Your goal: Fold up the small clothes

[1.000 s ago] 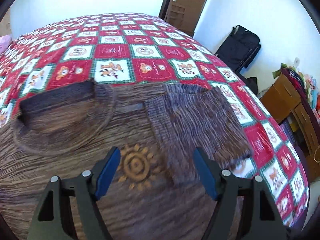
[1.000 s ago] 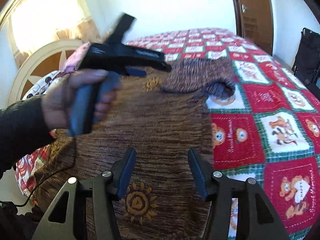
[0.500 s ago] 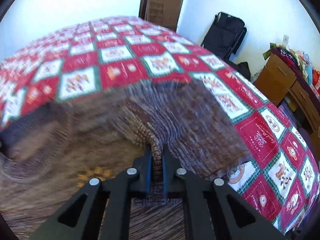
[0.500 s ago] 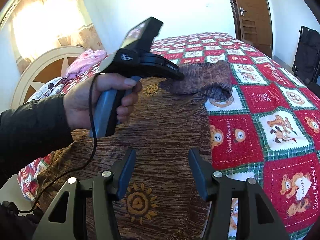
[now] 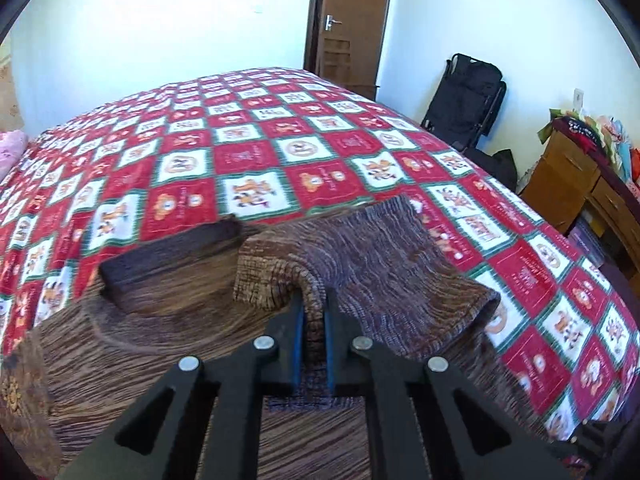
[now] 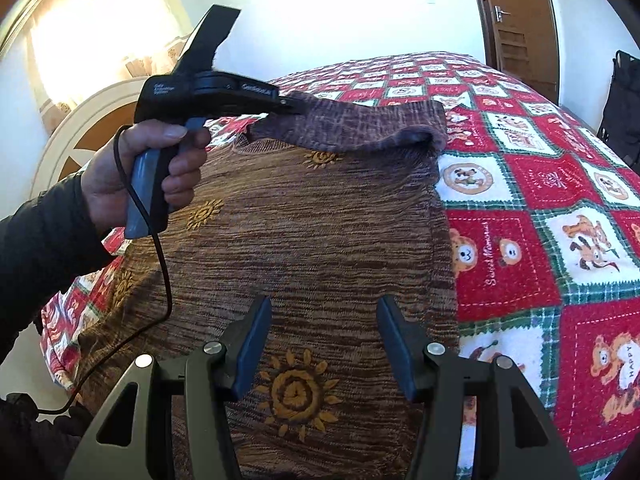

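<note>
Your left gripper [image 5: 314, 340] pinches the brown knitted sweater's sleeve [image 5: 380, 272]; carry it flat across the chest, right gripper [image 6: 324, 344] spread wide.

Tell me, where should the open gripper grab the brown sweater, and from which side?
Probably the sweater's right side edge, where it lies flat against the red quilt. The right gripper, fingers open, should come from the right and pinch that free edge. The left gripper already holds the sleeve.

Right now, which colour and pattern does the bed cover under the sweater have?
Red and white checks with green borders and cartoon bears, on the bed cover; clearest in the right wrist view.
</note>
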`<state>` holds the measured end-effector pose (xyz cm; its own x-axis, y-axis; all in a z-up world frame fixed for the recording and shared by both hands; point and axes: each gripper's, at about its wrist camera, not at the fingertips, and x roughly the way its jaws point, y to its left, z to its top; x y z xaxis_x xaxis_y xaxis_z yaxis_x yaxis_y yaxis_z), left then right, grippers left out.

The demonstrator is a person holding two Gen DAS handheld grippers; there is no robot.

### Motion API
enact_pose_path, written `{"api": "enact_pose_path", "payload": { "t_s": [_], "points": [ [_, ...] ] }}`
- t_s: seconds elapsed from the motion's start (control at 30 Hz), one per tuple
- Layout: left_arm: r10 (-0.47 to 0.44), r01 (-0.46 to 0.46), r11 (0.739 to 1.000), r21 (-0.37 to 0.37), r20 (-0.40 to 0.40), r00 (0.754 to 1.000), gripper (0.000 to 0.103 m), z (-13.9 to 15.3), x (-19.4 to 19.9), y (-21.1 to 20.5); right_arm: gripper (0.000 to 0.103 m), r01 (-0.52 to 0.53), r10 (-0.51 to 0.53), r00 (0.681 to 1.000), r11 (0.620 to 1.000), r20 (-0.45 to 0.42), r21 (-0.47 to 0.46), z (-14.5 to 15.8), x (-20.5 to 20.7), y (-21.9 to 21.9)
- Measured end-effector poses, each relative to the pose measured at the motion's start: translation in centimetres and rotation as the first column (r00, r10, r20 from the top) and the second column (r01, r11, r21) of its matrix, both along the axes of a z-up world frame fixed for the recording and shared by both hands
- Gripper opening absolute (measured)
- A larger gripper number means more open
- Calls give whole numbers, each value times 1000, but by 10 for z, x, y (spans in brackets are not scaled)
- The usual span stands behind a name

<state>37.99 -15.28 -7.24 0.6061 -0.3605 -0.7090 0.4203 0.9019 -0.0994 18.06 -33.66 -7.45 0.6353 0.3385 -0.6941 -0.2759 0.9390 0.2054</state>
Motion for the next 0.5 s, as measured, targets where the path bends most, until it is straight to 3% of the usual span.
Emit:
{"api": "enact_pose_path", "payload": {
  "t_s": [0.23, 0.43, 0.5],
  "points": [
    [35, -34, 999, 28, -3, 999, 9, -12, -5, 25, 56, -17, 17, 1000, 1000, -17, 4, -3, 0, 3],
    [94, -84, 992, 93, -107, 990, 15, -54, 4, 40, 56, -61, 61, 997, 998, -51, -2, -4, 2, 9],
    [92, -85, 995, 61, -118, 989, 17, -56, 4, 46, 56, -80, 79, 995, 997, -59, -2, 5, 3, 7]
  ]
}}
